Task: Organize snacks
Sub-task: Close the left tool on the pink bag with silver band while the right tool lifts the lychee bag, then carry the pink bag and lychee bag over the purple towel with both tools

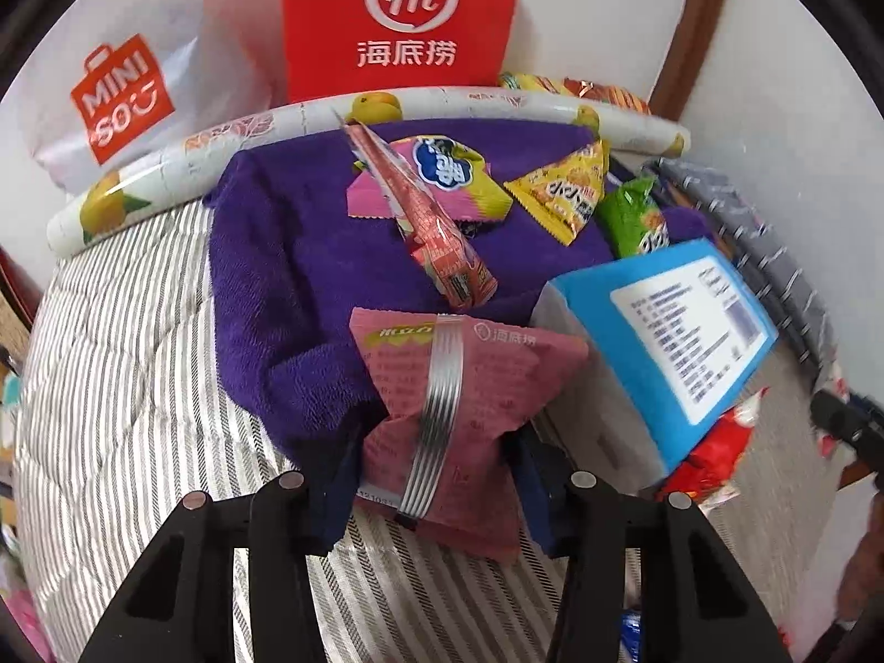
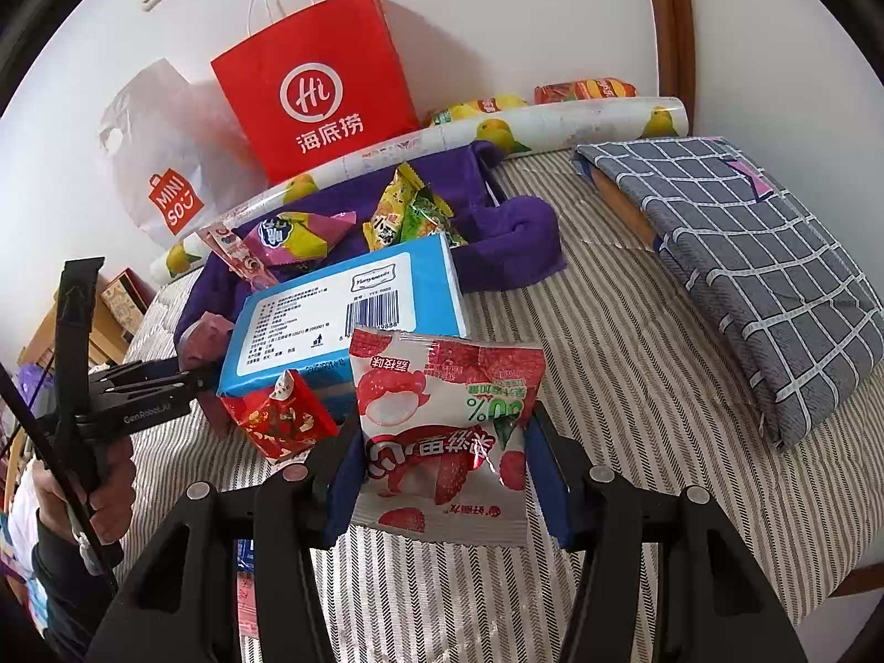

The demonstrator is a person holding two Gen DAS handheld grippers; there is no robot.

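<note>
Two handheld grippers each clenched a snack packet over a striped bedspread (image 2: pixel 580 331). The left gripper (image 1: pixel 436 475) gripped a dusty-pink foil packet (image 1: pixel 469 387) across its waist, pads pinching the crinkled film on both sides; the packet's long axis ran straight ahead of the jaws, its silver seam facing up, its far end just short of a purple towel (image 1: pixel 287 287). Beyond it on the plush towel lay more snacks: a long red tapered stick pack (image 1: pixel 436 232), then a pink-and-yellow pouch (image 1: pixel 442 177) and a yellow triangular one (image 1: pixel 569 193). To the right ahead sat a blue rigid box (image 1: pixel 663 331), a red wrapper (image 1: pixel 713 453) beside it. The right gripper (image 2: pixel 445 469) held a glossy white-and-red lychee packet (image 2: pixel 442 431) upright between its pads, the box directly ahead and touching the packet's top edge. Judged from this, the left packet was nearer the towel's pile; a short forward reach would place it there.
</note>
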